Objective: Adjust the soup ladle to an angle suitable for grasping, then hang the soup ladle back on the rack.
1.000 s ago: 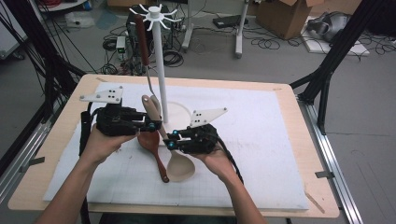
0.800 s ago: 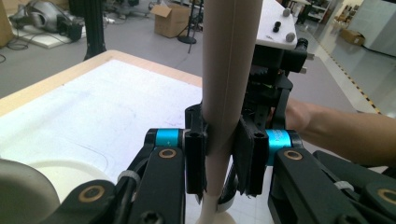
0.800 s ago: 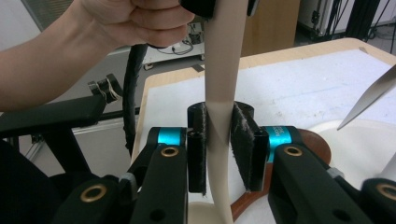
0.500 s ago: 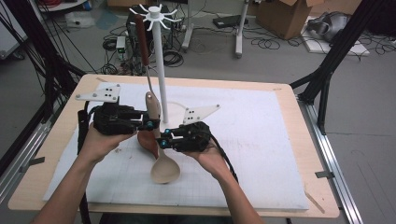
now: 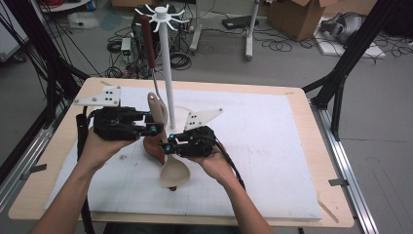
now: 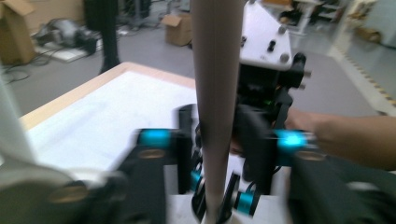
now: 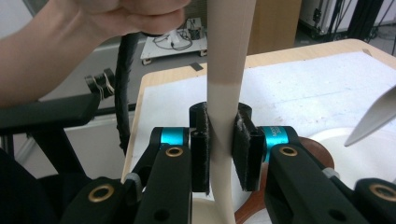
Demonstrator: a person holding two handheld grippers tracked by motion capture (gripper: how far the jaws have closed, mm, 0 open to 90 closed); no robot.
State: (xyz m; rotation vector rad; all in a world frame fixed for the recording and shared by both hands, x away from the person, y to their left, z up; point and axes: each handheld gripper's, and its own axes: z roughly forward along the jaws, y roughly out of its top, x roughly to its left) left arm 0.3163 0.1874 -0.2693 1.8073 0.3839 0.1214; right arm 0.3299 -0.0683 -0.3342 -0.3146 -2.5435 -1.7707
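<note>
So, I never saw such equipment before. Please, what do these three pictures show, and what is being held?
No machine moves here: a person holds hand-operated tongs, one in each hand. The wide picture comes from a camera above the table. The other two come from small cameras riding on each pair of tongs, looking along its black jaws.

On the table lies a white mat. On it stands a white stand with hooks, from which one utensil hangs. A dark spoon lies on the mat.

The right tongs grip the handle of a pale spoon, bowl downward; their jaws have just been closing on it. The left tongs sit around the handle higher up, and their jaws have just been opening.
</note>
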